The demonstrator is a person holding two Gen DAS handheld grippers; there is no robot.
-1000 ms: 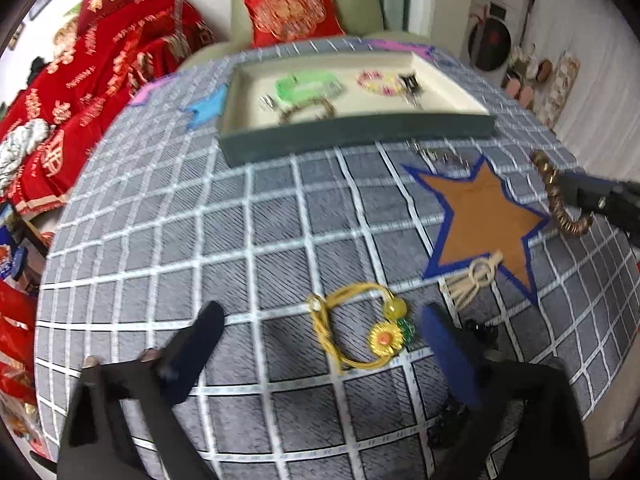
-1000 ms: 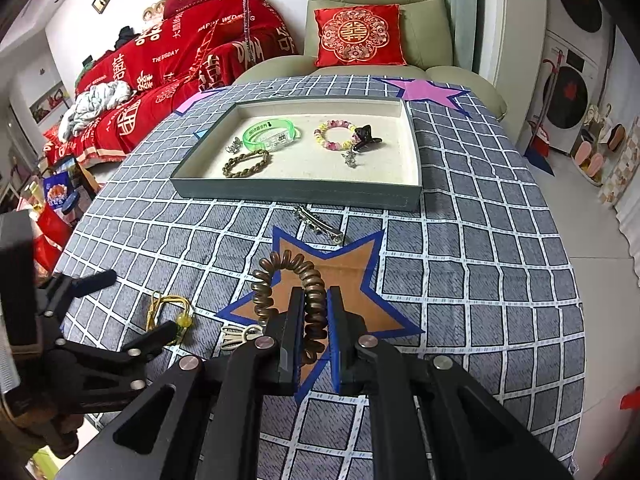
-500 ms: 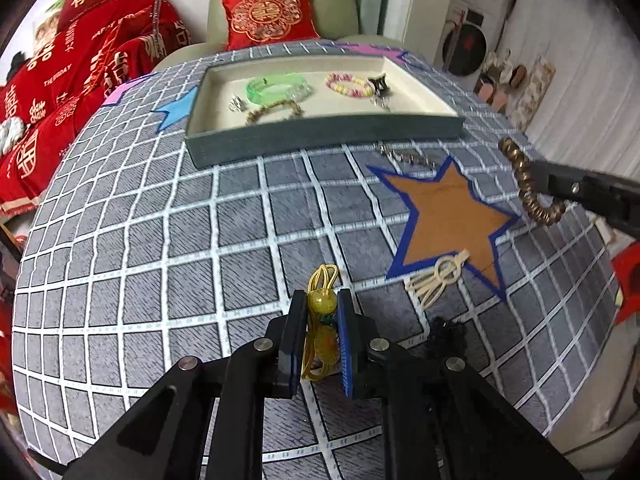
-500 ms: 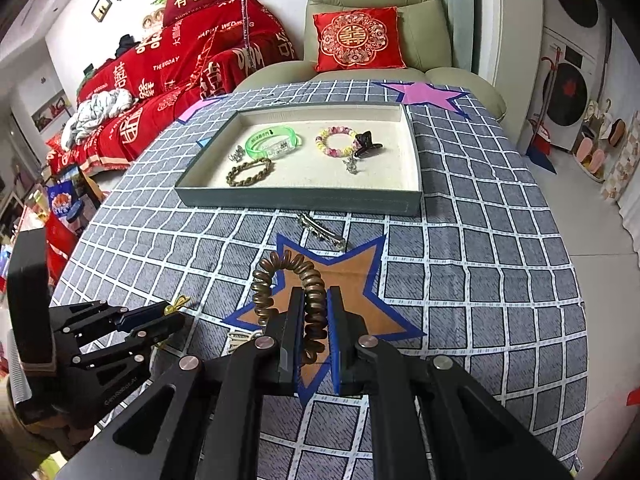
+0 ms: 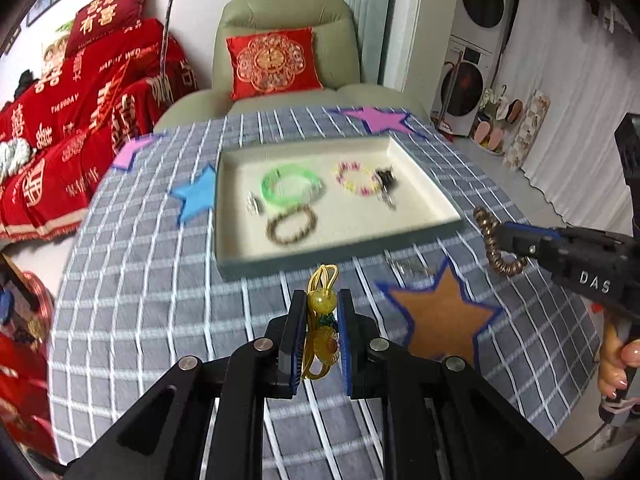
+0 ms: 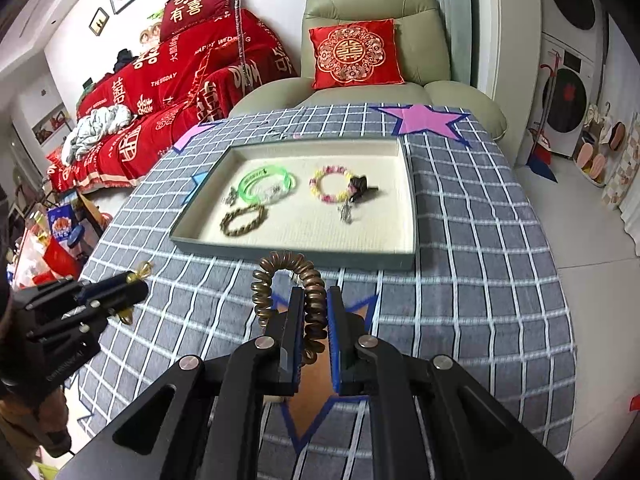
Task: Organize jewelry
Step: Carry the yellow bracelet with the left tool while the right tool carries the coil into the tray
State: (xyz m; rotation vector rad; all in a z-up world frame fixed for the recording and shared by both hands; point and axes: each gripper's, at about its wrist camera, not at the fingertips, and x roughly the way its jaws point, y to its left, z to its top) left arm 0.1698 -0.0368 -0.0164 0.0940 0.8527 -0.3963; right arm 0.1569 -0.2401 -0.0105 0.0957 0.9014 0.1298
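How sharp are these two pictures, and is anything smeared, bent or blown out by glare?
Left wrist view: the tray and its bracelets are smeared by motion blur, while the left gripper and its yellow hair tie stay crisp. Right wrist view: sharper, only slight softness on the tray's contents. Both views: fisheye bends the tablecloth grid and darkens the corners; even indoor light, no strong glare.

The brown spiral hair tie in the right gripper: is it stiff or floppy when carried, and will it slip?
The brown spiral hair tie probably springs rather than flops: its free loop arches above the right gripper without sagging. It looks light. A slip seems unlikely, since the pads pinch its coils, though the smooth coils could squirm.
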